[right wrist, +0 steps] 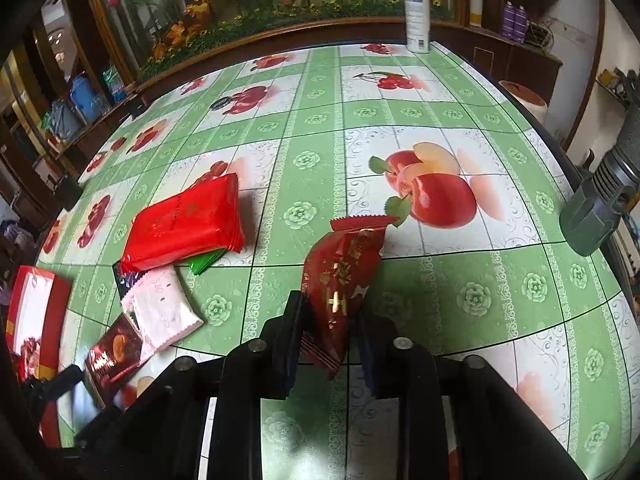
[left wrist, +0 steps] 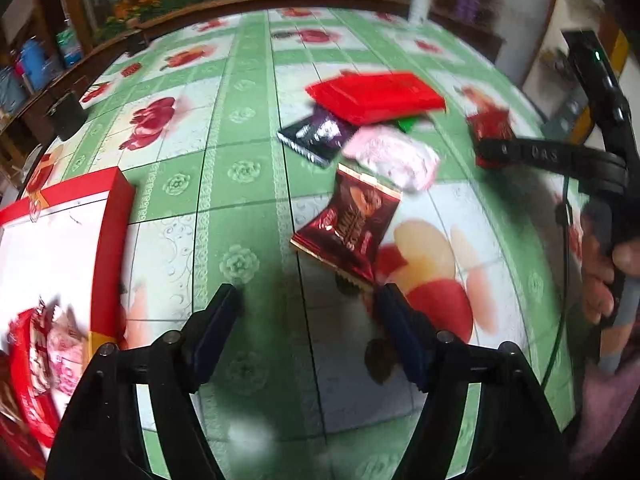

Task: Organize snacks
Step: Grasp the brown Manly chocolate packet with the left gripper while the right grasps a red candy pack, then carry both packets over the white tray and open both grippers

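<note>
My left gripper (left wrist: 308,300) is open and empty above the tablecloth, just short of a dark red snack packet (left wrist: 348,228). Behind it lie a pink-white packet (left wrist: 394,160), a black-purple packet (left wrist: 316,136), a green packet (left wrist: 408,123) and a bright red packet (left wrist: 376,94). A red box (left wrist: 60,264) at the left holds several snacks (left wrist: 44,344). My right gripper (right wrist: 328,336) is shut on a red snack packet (right wrist: 344,280) with gold print, held upright above the table. The same pile shows at the left of the right wrist view (right wrist: 184,224), with the red box (right wrist: 36,312) at the far left.
A white spray bottle (right wrist: 417,16) stands at the table's far edge. A dark green object (right wrist: 596,208) sits at the right edge. Shelves and a wooden ledge ring the table. The right gripper and the hand holding it show at the right of the left wrist view (left wrist: 520,152).
</note>
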`<state>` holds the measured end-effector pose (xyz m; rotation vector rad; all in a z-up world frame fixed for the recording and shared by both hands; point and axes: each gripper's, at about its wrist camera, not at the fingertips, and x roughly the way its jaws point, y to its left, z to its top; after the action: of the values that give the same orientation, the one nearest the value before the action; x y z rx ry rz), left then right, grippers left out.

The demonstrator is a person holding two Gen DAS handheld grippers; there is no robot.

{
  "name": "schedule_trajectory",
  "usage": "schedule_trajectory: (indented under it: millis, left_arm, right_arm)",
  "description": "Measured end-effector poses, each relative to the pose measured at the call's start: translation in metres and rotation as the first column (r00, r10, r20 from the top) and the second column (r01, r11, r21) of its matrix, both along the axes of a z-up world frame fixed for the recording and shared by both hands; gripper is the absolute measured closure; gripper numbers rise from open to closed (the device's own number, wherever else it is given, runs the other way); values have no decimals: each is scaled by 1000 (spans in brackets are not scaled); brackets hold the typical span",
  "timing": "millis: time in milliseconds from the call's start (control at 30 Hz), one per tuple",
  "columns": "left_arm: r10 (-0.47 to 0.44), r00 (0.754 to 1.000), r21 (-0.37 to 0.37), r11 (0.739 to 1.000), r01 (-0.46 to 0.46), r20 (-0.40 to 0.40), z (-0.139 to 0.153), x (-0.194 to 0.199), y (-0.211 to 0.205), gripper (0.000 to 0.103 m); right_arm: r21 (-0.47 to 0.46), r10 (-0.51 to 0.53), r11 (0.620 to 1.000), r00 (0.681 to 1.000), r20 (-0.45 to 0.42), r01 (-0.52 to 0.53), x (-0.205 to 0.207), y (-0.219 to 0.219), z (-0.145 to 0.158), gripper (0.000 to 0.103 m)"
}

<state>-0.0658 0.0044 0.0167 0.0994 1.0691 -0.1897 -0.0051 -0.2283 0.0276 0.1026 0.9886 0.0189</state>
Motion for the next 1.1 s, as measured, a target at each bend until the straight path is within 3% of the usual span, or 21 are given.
schedule_trajectory:
  millis: [67, 233, 367, 467, 533, 600, 633, 667, 700, 767, 933, 1100]
  left_arm:
    - [-24, 1000, -3, 1000, 24, -1, 6, -1, -3, 30]
    - [-100, 992, 151, 985, 88, 77, 20, 8, -14, 28]
    - [-156, 987, 181, 972, 147, 36, 8, 31, -23, 24]
    - [-153, 988, 135, 980, 148, 33, 1, 39, -22, 23]
    - [-163, 986, 95, 983, 160, 32, 0, 41, -22, 32]
    - [-183, 983, 27, 983, 182, 29, 0, 42, -21, 51]
    - [-184, 983, 12, 983, 183, 25, 1, 43, -21, 55]
    - [-185, 982, 10, 983, 185, 30, 1, 43, -22, 67]
    - [-191, 981, 11, 981, 191, 36, 1, 41, -23, 69]
    - [-187, 981, 7, 982, 186, 47, 1, 37, -22, 70]
    - [-148, 987, -48, 987, 151, 64, 4, 21, -6, 72]
    - [-144, 983, -80, 985, 153, 112, 21, -11, 9, 72]
  right_arm:
    - [-16, 6, 1000, 1000, 2, -6, 0, 2, -1, 71]
    - [8, 0, 1000, 1000, 0, 0, 0, -1, 0, 70]
    - [1, 3, 1000, 1000, -1, -3, 1, 0, 0, 70]
    - [-4, 6, 1000, 1000, 1, -6, 1, 1, -1, 69]
    - [-15, 7, 1000, 1000, 5, -7, 0, 3, -1, 69]
    - [-30, 11, 1000, 1000, 11, -11, 0, 5, -1, 69]
    - [-36, 13, 999, 1000, 14, -12, -1, 6, -1, 72]
    - [-39, 15, 999, 1000, 17, -15, -1, 7, -1, 73]
    - [-34, 23, 999, 1000, 20, -22, -1, 8, -1, 75]
    - [-17, 37, 999, 999, 21, -37, -1, 9, -2, 90]
    - [-8, 53, 999, 998, 30, -52, -3, 13, -2, 92]
    - [142, 86, 986, 996, 8, -87, -16, 5, -2, 92]
